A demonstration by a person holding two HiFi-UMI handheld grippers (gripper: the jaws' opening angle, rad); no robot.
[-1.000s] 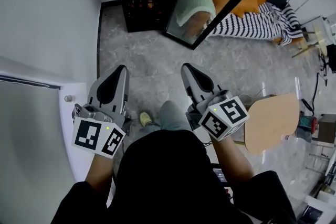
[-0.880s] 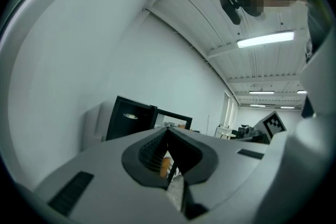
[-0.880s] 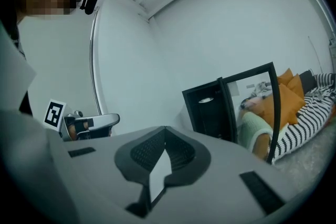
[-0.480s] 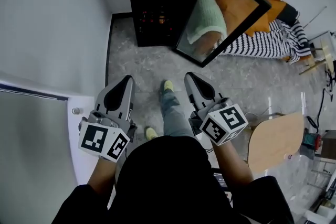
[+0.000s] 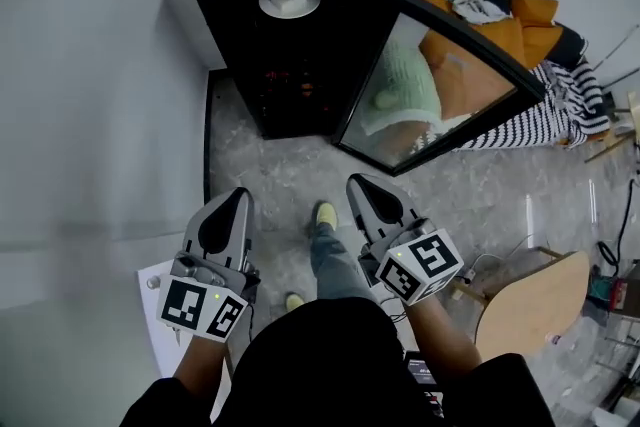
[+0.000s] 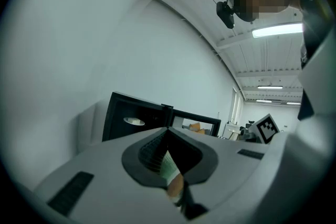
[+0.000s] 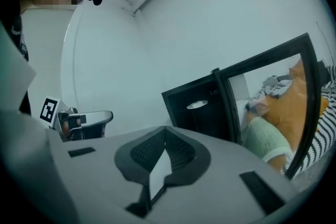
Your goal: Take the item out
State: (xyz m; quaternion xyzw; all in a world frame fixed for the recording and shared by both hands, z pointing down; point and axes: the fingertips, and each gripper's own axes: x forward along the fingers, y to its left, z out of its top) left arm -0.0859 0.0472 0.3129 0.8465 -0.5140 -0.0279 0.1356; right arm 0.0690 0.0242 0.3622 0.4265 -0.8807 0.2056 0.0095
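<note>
A black cabinet (image 5: 290, 35) stands against the white wall, its glass door (image 5: 450, 85) swung open to the right. A white round thing (image 5: 290, 2) lies on its top. Small reddish things (image 5: 290, 87) show dimly inside; I cannot tell what they are. My left gripper (image 5: 240, 195) and right gripper (image 5: 352, 181) are held side by side, well short of the cabinet, both pointing at it. Both are shut with nothing between the jaws. The left gripper view shows the left gripper (image 6: 167, 131) below the cabinet (image 6: 134, 115). In the right gripper view, the right gripper (image 7: 165, 128) sits before the cabinet (image 7: 194, 107).
Orange cushions and striped cloth (image 5: 520, 45) lie behind the open door at the right. A round wooden tabletop (image 5: 530, 300) stands at the lower right. The white wall runs along the left, with a white ledge (image 5: 160, 310) by my left gripper. Grey stone floor (image 5: 270, 175) lies ahead.
The person has walked towards the cabinet, which now shows its whole top. Both grippers moved forward together, and their jaws have stayed shut.
</note>
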